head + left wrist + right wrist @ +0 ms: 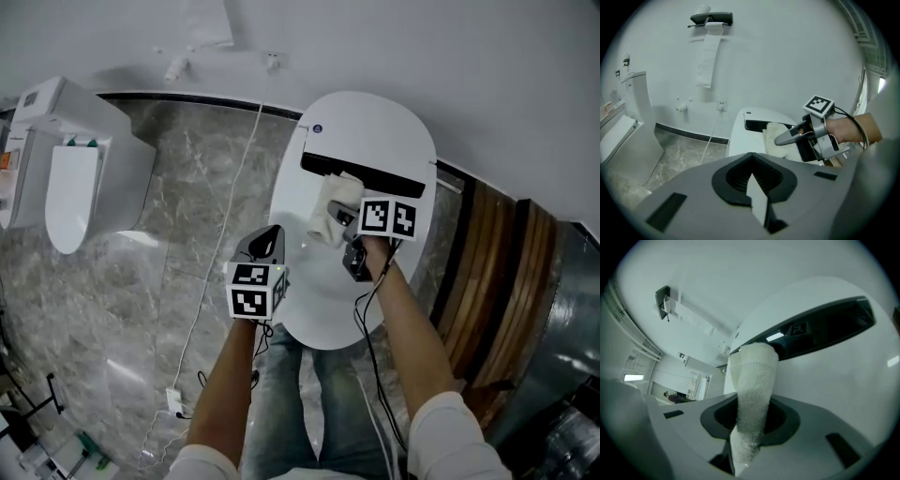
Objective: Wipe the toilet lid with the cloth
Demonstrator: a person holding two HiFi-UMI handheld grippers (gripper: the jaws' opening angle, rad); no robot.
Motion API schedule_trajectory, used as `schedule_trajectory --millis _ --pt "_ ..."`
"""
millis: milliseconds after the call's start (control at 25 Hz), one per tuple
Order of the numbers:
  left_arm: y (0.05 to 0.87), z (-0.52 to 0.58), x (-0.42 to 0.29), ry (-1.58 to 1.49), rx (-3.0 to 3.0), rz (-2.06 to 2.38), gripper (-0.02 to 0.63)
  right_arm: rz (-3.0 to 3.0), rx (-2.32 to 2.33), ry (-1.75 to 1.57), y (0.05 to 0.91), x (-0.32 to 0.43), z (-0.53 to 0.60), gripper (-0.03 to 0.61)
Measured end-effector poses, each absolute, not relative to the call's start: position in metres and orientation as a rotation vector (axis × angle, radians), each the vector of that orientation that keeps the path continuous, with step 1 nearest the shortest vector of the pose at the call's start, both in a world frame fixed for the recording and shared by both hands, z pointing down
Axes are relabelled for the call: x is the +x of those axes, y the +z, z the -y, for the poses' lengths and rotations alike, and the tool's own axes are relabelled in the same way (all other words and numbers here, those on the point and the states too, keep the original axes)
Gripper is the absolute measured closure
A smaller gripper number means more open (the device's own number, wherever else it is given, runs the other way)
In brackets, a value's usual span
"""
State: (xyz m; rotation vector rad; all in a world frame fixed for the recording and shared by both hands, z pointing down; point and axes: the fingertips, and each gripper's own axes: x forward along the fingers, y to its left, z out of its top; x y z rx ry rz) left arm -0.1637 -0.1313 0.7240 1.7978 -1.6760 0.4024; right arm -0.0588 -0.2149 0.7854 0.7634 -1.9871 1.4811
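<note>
From the head view, I am holding my left gripper (270, 234) beside the left edge of the white toilet lid (375, 122), its jaws pressed together on nothing. My right gripper (345, 223) is pinching the cloth (330, 211) over the lid, just below the dark strip (361, 173) at its back. In the left gripper view, my two jaws are meeting tip to tip, empty, and the cloth is showing bunched on the lid under the other gripper. In the right gripper view, my jaws are clamping the pale towelling cloth, which is standing up between them toward the dark strip.
</note>
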Motion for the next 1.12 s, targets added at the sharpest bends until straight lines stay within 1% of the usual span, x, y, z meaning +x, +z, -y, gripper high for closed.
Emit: schedule_trajectory --millis 360,480,600,720,960,1120 --pt "0.726 0.132 -0.118 0.407 1.838 1.623 0.6 1.86 1.079 1.355 0.786 0.128 0.239 0.48" --pt "0.727 0.128 -0.11 0.435 1.862 1.611 0.6 1.796 1.177 1.262 0.788 0.168 0.242 0.48" --pt "0.726 0.121 -0.108 0.451 1.866 1.603 0.6 1.751 1.219 1.115 0.782 0.178 0.241 0.48" --pt "0.724 0.115 -0.12 0.451 1.849 1.632 0.6 1.838 1.137 1.066 0.763 0.134 0.227 0.482" --pt "0.723 0.093 -0.176 0.465 1.739 1.756 0.601 2.014 0.818 1.167 0.747 -0.042 0.151 0.48" --pt "0.725 0.074 -0.208 0.452 1.666 1.807 0.6 1.961 0.693 1.177 0.766 -0.123 0.104 0.48"
